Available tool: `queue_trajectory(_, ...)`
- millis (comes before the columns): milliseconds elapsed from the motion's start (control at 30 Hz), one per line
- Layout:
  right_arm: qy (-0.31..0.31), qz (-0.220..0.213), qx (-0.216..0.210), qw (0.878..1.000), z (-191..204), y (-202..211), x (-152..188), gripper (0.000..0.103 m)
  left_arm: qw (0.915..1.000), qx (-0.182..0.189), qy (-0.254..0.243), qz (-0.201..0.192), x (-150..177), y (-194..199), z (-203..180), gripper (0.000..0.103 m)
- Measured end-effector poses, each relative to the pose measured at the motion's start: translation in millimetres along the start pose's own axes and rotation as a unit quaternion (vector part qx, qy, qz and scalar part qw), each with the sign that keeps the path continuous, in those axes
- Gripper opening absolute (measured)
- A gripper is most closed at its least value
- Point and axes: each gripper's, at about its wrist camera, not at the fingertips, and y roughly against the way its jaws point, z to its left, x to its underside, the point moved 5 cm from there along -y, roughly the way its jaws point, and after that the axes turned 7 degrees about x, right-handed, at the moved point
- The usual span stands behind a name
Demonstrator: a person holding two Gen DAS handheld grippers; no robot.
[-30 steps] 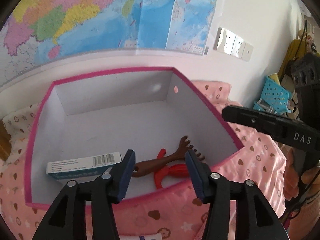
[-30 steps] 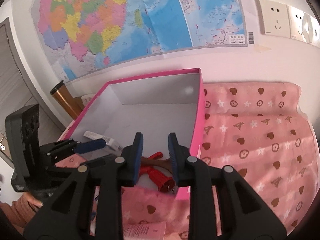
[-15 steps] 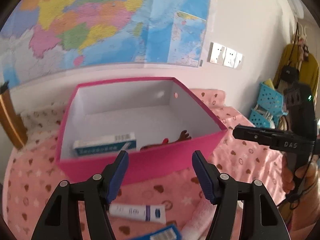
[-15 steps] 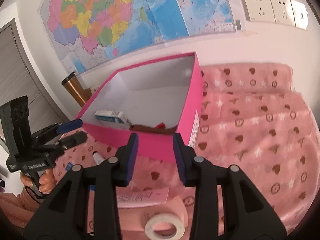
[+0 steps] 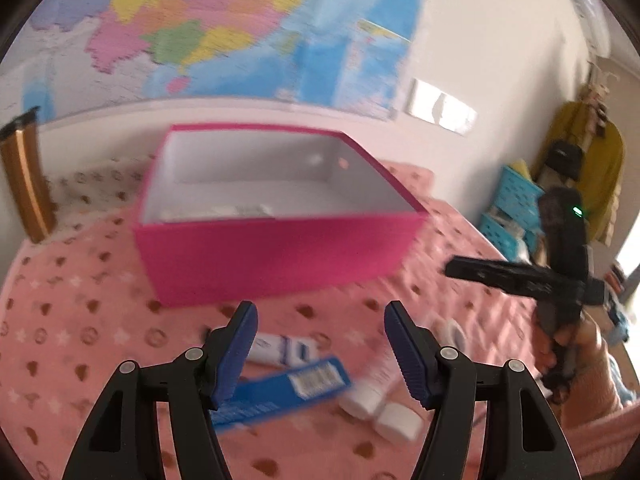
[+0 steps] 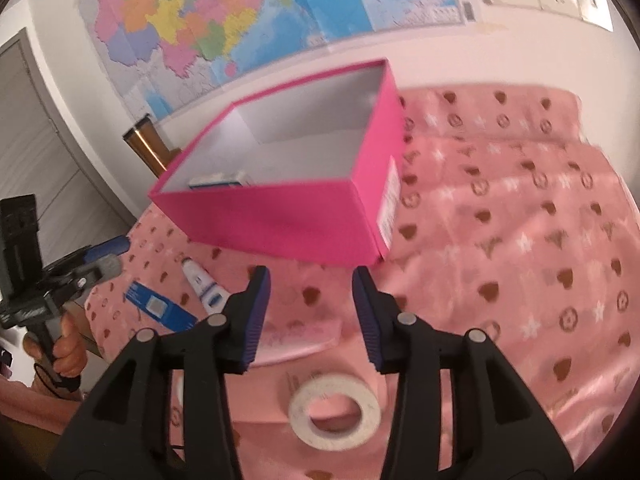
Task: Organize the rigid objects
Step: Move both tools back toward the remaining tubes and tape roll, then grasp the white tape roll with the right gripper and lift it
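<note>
Left gripper [image 5: 320, 340] spread, holding nothing, above a blue box [image 5: 280, 392] and white tube [image 5: 280, 350] on the pink cloth [image 5: 80, 320] — right gripper [image 6: 312, 304] also spread, a tape roll [image 6: 334, 410] just below; the pink box [image 6: 288, 216] lies beyond both

Wide-open left gripper [image 5: 320, 346] above flat blue cardboard packet [image 5: 280, 390] and white plastic tube [image 5: 280, 350], near pink cardboard box [image 5: 276, 254].

pink box [image 6: 280, 220] blocking ahead, tape roll [image 6: 334, 410] below right gripper [image 6: 312, 304]
</note>
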Motion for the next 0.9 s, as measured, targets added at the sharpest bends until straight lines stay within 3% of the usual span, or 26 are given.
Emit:
queue_trajectory(300, -0.024, 0.041, 0.029, 0.998, -24.7, 1.3, 45.5, 0.046, 0.9971, 0.051, -0.012, 0.054, 29.1, -29.7, -30.5, 0.067)
queue_trajectory(500, -0.02, 0.063, 0.036, 0.997, -27.5, -1.3, 68.6, 0.046, 0.9959, 0.06, -0.024, 0.063, 33.8, -37.5, -44.9, 0.067)
queue_trajectory(733, -0.004, 0.061, 0.047, 0.997, -22.1, -3.9, 73.9, 0.045, 0.9936, 0.077, -0.039, 0.072, 36.5, -44.9, -62.7, 0.067)
queue_trajectory(900, 0.004, 0.064, 0.046, 0.997, -18.8, -7.6, 75.4, 0.035, 0.9907, 0.09, -0.054, 0.087, 40.1, -57.4, -76.9, 0.065)
